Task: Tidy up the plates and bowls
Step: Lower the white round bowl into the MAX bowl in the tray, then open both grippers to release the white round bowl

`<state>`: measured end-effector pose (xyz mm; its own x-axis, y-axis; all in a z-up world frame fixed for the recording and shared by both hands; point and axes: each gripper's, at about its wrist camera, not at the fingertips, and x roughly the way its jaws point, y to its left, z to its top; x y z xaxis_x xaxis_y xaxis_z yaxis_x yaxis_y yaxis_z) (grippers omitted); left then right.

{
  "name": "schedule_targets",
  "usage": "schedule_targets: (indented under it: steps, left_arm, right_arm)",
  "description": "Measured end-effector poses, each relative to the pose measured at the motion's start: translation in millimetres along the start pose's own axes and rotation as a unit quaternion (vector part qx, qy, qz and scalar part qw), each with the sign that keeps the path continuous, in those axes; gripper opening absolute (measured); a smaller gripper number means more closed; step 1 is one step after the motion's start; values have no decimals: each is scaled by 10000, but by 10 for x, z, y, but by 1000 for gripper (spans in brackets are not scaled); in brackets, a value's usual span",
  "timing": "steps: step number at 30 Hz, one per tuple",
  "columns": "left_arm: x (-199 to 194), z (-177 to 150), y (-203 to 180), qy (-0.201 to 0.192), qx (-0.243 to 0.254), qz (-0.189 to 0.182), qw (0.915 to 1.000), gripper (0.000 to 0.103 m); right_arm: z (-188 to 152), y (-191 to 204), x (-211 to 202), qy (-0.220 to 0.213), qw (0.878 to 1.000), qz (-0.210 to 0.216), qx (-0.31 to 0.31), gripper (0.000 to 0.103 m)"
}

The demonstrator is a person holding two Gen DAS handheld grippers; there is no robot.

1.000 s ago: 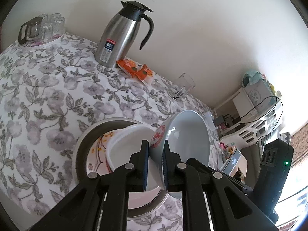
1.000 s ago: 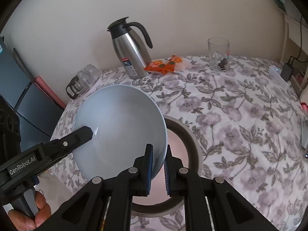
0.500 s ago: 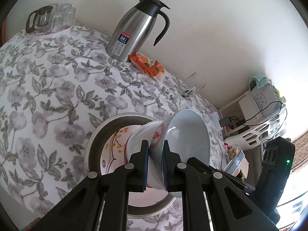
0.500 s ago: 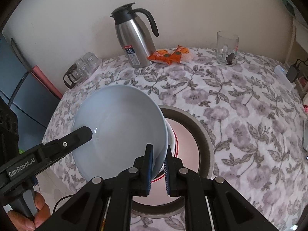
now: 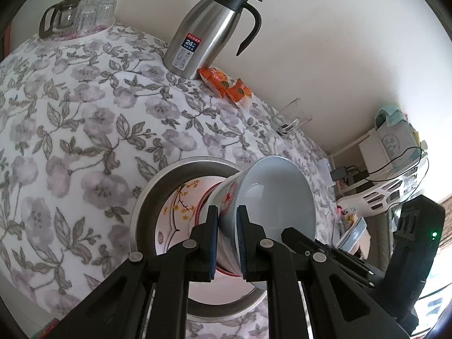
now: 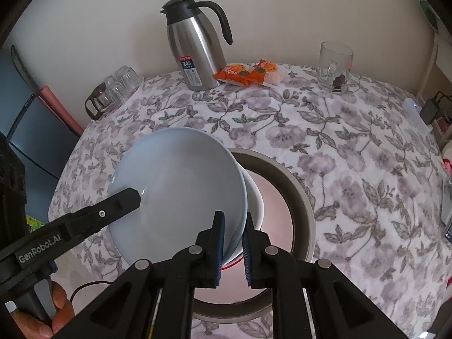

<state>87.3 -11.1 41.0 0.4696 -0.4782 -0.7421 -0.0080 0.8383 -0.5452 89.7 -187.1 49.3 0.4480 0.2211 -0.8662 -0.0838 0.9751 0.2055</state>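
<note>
Left wrist view, far left: a glass pot and tumblers [image 5: 76,17] are clustered at the back corner of the flowered tablecloth [image 5: 70,113].
Back wall: steel thermos jug [image 5: 209,28], then orange snack packets [image 5: 226,84], then a glass mug [image 5: 291,118] further right.
Centre: the metal basin [image 5: 147,197] sits on the cloth, with a blossom-painted plate [image 5: 180,206] lying inside it.
Blue bowl: the blue bowl [image 5: 276,197] is tipped steeply over the basin, its underside down against a white bowl [image 6: 255,200] that stands in there.
Left gripper: the left gripper [image 5: 227,212] is pinched narrow on the bowl's near rim, one pad outside and one inside.
Right wrist view, left edge: a hand [image 6: 56,310] grips the left tool's handle.
Right gripper: the right gripper [image 6: 233,226] is clamped narrow on the opposite rim; its jaws have just been opening a shade, the rim between them.
Basin from here: its rim curves out to the right of the bowl.
</note>
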Motion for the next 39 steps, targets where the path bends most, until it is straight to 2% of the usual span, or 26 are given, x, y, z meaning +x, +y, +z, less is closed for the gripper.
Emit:
schedule_targets:
  steps: [6, 9, 12, 16, 23, 25, 26, 27, 28, 29, 34, 39]
  left_arm:
    - [34, -5, 9, 97, -14, 70, 9999, 13]
    - [17, -4, -4, 95, 13, 83, 9999, 18]
    - [-89, 21, -84, -123, 236, 201, 9994, 22]
    - [-145, 42, -130, -154, 324, 101, 9993, 23]
    - [-185, 3, -129, -206, 395, 144, 9989, 23]
    - [-214, -19, -149, -236, 497, 187, 9983, 25]
    - [-232, -31, -154, -262, 546, 221, 9979, 30]
    - [-252, -44, -155, -296, 589, 259, 9975, 41]
    - [-281, -62, -149, -355, 630, 317, 9969, 46]
    - [-308, -78, -139, -408, 647, 381, 9963, 54]
    - [-397, -144, -48, -494, 641, 626, 9948, 63]
    - [-411, -267, 18, -468, 764, 903, 9919, 80]
  right_arm:
    - [24, 23, -4, 15, 10000, -23, -39, 15]
    - [29, 25, -5, 18, 10000, -13, -10, 15]
    - [47, 18, -12, -5, 10000, 33, 48, 24]
    - [71, 33, -57, -62, 9999, -97, 17, 30]
    - [49, -20, -218, -255, 9996, -142, 27, 30]
    - [20, -11, -267, -307, 9994, -158, 6, 35]
    - [-4, -6, -295, -343, 9992, -194, -8, 38]
    - [-29, -1, -324, -390, 9990, -215, -12, 47]
    - [-55, 7, -347, -435, 9988, -223, -18, 53]
    - [-80, 14, -371, -475, 9986, -224, -31, 54]
    - [-240, 62, -450, -572, 9978, -323, -85, 61]
    - [-392, 51, -452, -555, 9979, -335, -5, 67]
